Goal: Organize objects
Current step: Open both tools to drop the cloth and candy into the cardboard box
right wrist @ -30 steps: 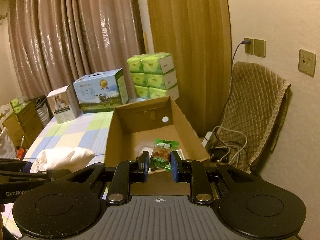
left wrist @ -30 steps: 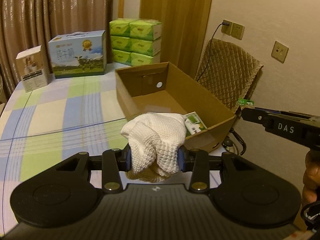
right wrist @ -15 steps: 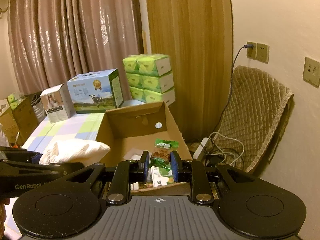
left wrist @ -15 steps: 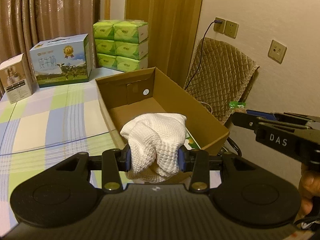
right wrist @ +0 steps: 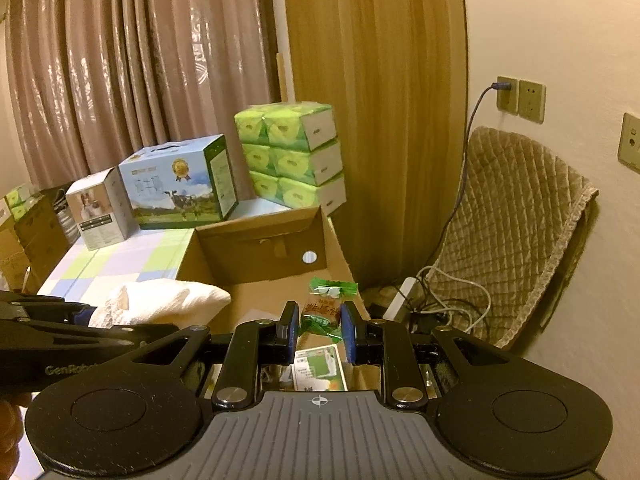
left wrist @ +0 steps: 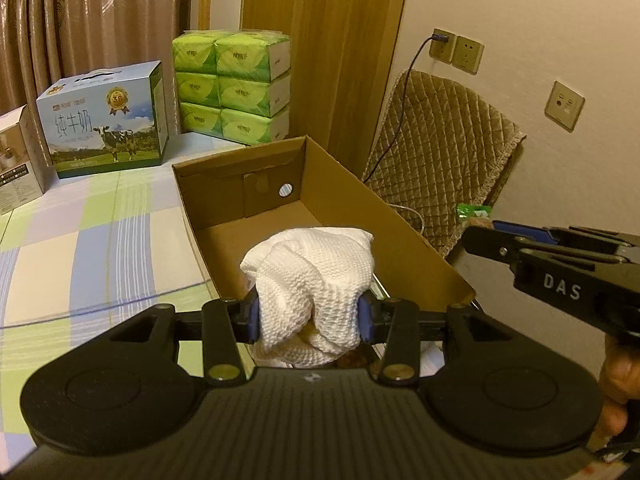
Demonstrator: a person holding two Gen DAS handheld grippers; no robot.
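Left tool [left wrist: 310, 318] was clamped on a bunched white knit cloth [left wrist: 312, 276], held above the near end of the open cardboard box [left wrist: 404, 220]. Right tool [right wrist: 319, 326] gripped a small green-and-brown snack packet [right wrist: 323, 312], raised over the box's near right part. In the left view the right tool [left wrist: 476, 236] came in from the right, beside the box's right wall, packet tip [left wrist: 474, 212] showing. A green-and-white carton [right wrist: 318, 366] lay flat on the box floor below the packet. The box sat on a checked surface [left wrist: 88, 232]. Behind it: milk carton case [left wrist: 106, 120], stacked green tissue packs [left wrist: 236, 84], a small white box [right wrist: 100, 214]. A quilted chair cover [left wrist: 440, 160] hung by the wall.
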